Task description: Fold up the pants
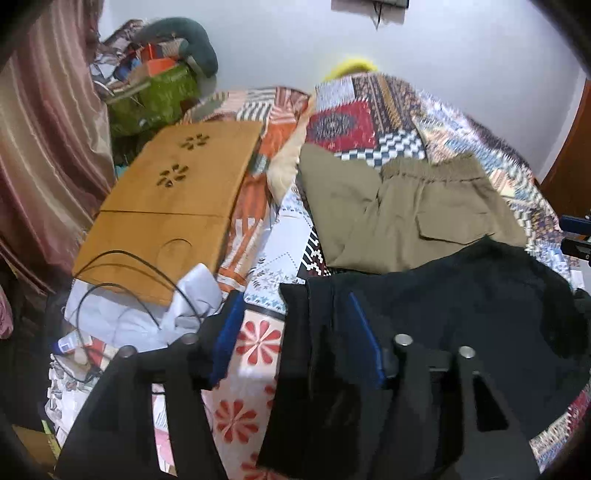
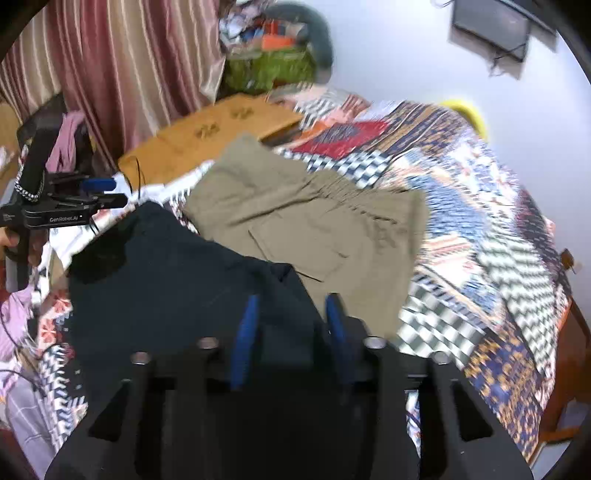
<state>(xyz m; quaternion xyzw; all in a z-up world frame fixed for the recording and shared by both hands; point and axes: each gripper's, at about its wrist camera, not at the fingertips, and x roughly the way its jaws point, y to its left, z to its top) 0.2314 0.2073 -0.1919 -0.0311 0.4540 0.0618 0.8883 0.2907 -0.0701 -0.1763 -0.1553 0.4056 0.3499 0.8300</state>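
Right gripper point(image 2: 290, 332) nearest the lens: two blue pads point(image 2: 245, 332) standing apart, dark navy pants point(image 2: 166, 295) lying in the gap and spreading out to the left, pads not pressing the cloth as far as I can see. Left gripper point(image 1: 295, 332): jaws apart too, wider gap; its right-hand finger point(image 1: 364, 332) sits over the left edge of the same dark pants point(image 1: 461, 314), the other finger is over bare quilt with red flower print, so the fabric edge is by one pad only, no clamp visible. Pants count: two. Dark pair near the grippers, flat on the bed; khaki pair point(image 1: 417, 218) just beyond it, touching or slightly under its far edge, elastic waistband point(image 1: 436, 168) away from the camera, one flap pocket showing. Both lie on a patchwork quilt point(image 1: 388, 110). From the right wrist view the left gripper point(image 2: 107, 195) shows at the left edge, held in a hand point(image 2: 11, 240), off the dark pair's far-left corner. Left of the pants: one wooden lap tray point(image 1: 177, 206) with two flower cut-outs, black cable point(image 1: 140, 280) looped over its near end, white cloth point(image 1: 147, 314) below it. Containers: one green bag point(image 1: 159, 96) in the far corner, stuffed with mixed items, orange box on top; contents too blurred to list. Striped curtain point(image 1: 48, 147) on the left, yellow object point(image 1: 351, 66) behind the bed, dark wall unit point(image 2: 491, 26).
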